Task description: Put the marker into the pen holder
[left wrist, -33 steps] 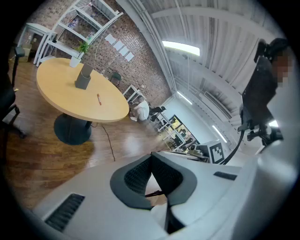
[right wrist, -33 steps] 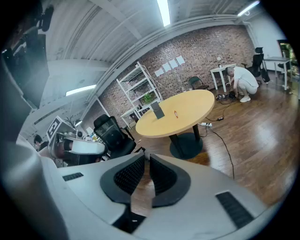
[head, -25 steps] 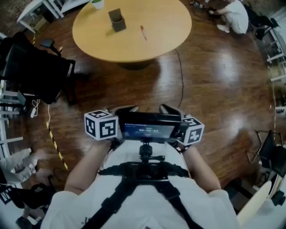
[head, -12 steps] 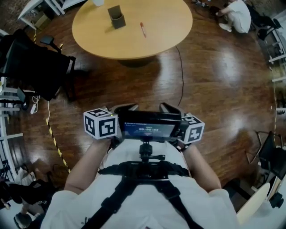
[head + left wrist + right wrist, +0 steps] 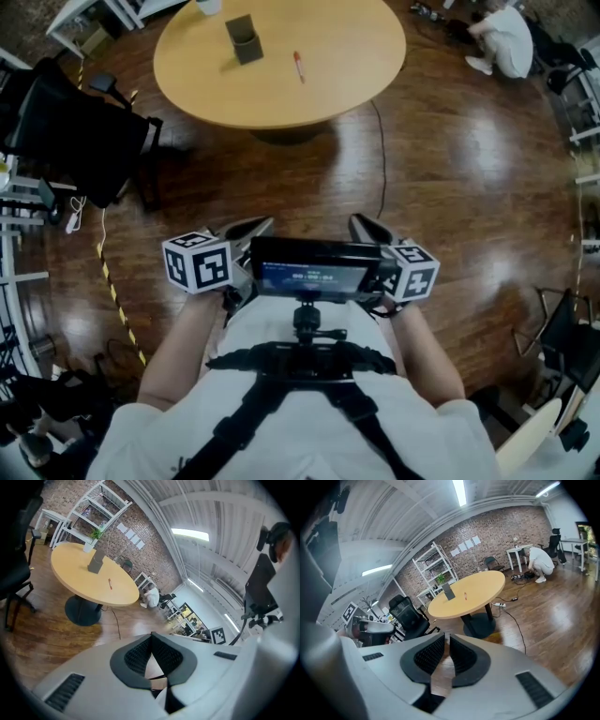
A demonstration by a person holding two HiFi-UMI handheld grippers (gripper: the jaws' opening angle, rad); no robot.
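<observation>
Jaws of left gripper (image 5: 151, 638) meet at the tips, empty; right gripper (image 5: 446, 641) narrow slit, empty. The 2 sit well short of table (image 5: 347, 89). Marker (image 5: 299, 67) flat near table's middle; pen holder (image 5: 244, 40) upright toward table's far left.

Nothing is legible. The screen (image 5: 314, 272), well short of the bench (image 5: 356, 56), shows lit lines too blurred to read. Any print on the marker (image 5: 299, 67) on the bench, or on the paper sheets (image 5: 462, 547) on the wall behind it, is too small.

Red marker (image 5: 299, 67), grey pen holder (image 5: 245, 40), tan table (image 5: 349, 49)
</observation>
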